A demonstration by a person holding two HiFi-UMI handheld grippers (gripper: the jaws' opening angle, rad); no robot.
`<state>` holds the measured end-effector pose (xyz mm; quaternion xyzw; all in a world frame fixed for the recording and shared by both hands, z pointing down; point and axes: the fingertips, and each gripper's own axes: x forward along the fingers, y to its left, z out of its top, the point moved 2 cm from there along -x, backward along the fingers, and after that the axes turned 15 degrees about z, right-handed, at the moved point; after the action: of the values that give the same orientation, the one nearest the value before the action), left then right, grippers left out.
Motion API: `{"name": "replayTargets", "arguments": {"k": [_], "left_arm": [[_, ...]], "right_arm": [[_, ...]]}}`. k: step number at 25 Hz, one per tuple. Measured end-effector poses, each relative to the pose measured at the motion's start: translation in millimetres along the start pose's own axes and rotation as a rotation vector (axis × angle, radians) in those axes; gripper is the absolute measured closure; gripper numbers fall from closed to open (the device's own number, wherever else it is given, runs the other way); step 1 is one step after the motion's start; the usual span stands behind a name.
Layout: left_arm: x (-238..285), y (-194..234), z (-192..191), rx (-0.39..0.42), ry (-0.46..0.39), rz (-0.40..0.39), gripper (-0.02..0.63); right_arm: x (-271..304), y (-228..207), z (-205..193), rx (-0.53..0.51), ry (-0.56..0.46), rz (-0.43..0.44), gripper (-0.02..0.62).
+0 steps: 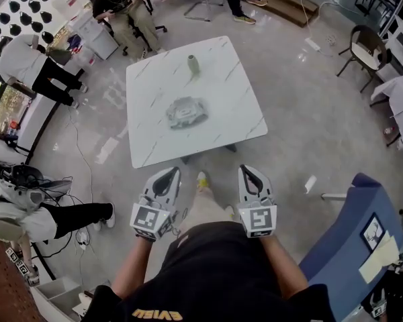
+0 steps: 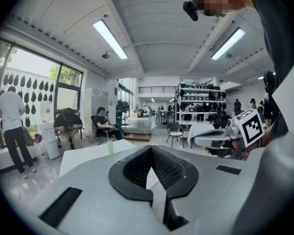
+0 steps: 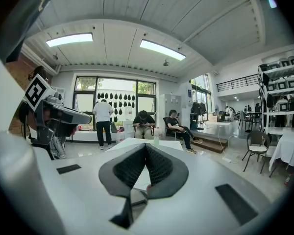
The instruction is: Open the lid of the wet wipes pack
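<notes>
The wet wipes pack (image 1: 186, 112) is a crinkled silvery packet lying near the middle of the white marble table (image 1: 221, 133). Both grippers hang short of the table's near edge, close to the person's body and well apart from the pack. My left gripper (image 1: 171, 172) is shut with nothing in it, its jaws meeting at the tips (image 2: 151, 148). The right gripper (image 1: 245, 169) is likewise shut and empty (image 3: 145, 146). In both gripper views the jaws hide the pack; only the table top (image 2: 88, 155) (image 3: 132, 143) shows beyond them.
A small green bottle (image 1: 193, 64) (image 2: 110, 147) (image 3: 156, 140) stands at the table's far side. A blue chair (image 1: 349, 227) is at my right. People sit beyond the table (image 1: 124, 9), another person is at the left (image 1: 33, 62), and a dark chair (image 1: 366, 45) stands far right.
</notes>
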<state>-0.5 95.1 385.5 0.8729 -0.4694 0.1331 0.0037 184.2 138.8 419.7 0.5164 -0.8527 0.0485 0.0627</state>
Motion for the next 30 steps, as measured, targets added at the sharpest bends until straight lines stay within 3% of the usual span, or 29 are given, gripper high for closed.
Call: {"name": "replayTargets", "arguments": {"k": [30], "left_arm": [[-16, 2, -9, -0.03, 0.014, -0.017, 0.589]], "right_arm": [[-3, 24, 2, -0.091, 0.035, 0.044, 0.594]]}}
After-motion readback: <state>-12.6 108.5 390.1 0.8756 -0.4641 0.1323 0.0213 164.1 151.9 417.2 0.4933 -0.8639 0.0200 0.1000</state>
